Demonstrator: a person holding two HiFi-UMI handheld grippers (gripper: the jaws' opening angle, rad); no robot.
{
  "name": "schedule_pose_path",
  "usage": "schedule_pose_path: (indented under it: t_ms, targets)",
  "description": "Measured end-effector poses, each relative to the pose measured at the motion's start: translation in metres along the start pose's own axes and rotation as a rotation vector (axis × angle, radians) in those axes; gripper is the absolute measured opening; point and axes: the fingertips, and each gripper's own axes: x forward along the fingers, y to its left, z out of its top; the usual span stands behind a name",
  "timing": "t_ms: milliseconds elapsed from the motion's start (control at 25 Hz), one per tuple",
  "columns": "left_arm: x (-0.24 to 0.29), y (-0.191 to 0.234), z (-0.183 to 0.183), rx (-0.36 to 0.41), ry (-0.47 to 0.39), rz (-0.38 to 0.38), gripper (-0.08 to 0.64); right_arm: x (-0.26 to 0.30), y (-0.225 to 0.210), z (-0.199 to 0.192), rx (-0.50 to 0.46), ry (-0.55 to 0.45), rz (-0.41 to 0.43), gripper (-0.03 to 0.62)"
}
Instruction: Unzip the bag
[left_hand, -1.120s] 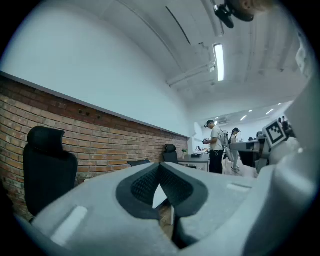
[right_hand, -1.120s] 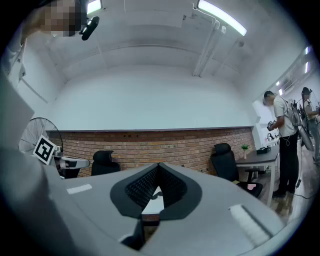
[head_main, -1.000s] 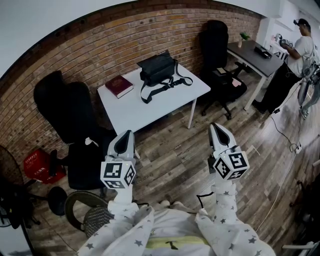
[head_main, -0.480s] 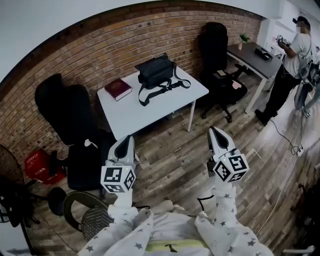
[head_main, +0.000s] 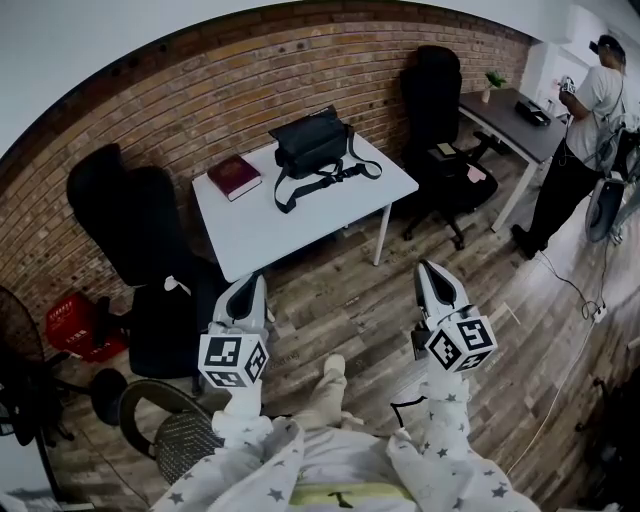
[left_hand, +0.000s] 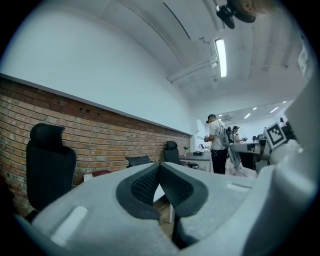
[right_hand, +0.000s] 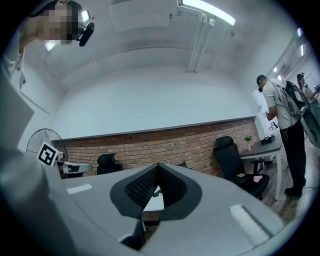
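White table (head_main: 300, 225), brick wall (head_main: 200, 90), wood floor (head_main: 350, 310)

Person wears a pale long-sleeved top w/ small grey stars on both arms: left sleeve (head_main: 245, 450), right sleeve (head_main: 450, 440). A yellow-green band (head_main: 345, 490) runs across the front at the waist. Light trouser leg (head_main: 325, 395) shows btw the arms. The left gripper (head_main: 253, 283) & right gripper (head_main: 430, 270) have smooth white-grey shells tapering to a point, each w/ a cube of black-and-white square markers: left cube (head_main: 233, 359), right cube (head_main: 461, 342). The fingers (left_hand: 142, 186) are lined w/ dark ribbed pads
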Motion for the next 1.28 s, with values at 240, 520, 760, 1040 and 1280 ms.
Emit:
schedule_pose_path:
  t_ms: [240, 520, 760, 1040, 1280]
  targets:
    - [0.029, 0.011, -0.006, -0.007, 0.011, 0.014, -0.002, 0.028, -0.019, -0.008, 0.005, 0.012, 0.001, 0.0]
    - [0.088, 0.029, -0.02, -0.016, 0.031, 0.025, -0.002, 0.085, -0.046, -0.02, 0.019, 0.012, 0.04, 0.0]
    - [0.149, 0.055, -0.026, -0.036, 0.051, 0.032, -0.002, 0.15, -0.072, -0.028, 0.034, 0.028, 0.054, 0.0]
    - [0.213, 0.089, -0.027, -0.051, 0.07, 0.038, -0.002, 0.224, -0.095, -0.034, 0.043, 0.052, 0.07, 0.0]
    - [0.258, 0.118, -0.029, -0.083, 0.078, 0.045, -0.001, 0.282, -0.106, -0.041, 0.039, 0.084, 0.093, 0.005]
